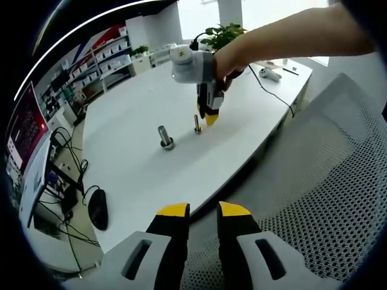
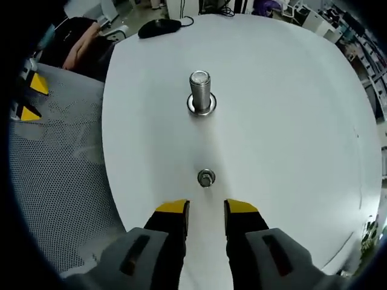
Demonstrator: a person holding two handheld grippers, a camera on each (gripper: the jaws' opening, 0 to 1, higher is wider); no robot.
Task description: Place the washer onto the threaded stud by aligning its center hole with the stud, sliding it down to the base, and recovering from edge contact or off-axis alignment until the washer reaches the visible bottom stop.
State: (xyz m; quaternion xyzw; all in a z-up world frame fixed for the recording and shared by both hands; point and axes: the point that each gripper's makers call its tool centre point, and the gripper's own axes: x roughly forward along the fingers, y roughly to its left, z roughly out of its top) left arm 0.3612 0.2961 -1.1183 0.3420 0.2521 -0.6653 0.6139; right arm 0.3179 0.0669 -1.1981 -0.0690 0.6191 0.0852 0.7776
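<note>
The left tongs (image 1: 203, 209) sit closest in the left gripper view, yellow tips a little apart with nothing between them, hanging over the mesh seat of a chair (image 1: 314, 181) just off the table (image 1: 139, 175) edge. Out across the white top, that view catches the right tongs (image 1: 210, 118) from the side, held in a person's hand (image 1: 227, 60) and pointing down just beside a small stud (image 1: 197, 124); whether their tips are apart cannot be told from there. A bigger bolt (image 1: 164, 136) stands upright to one side, and a black mouse (image 1: 98, 208) lies near the table's edge.

The right gripper view looks straight down instead: the right tongs (image 2: 205, 208) are apart and empty, and just beyond their tips the stud (image 2: 206, 178) shows end-on with the washer (image 2: 206, 179) ringing it, low against the table (image 2: 290, 121). Farther on stands the bolt (image 2: 200, 92), then the mouse (image 2: 158, 26).
</note>
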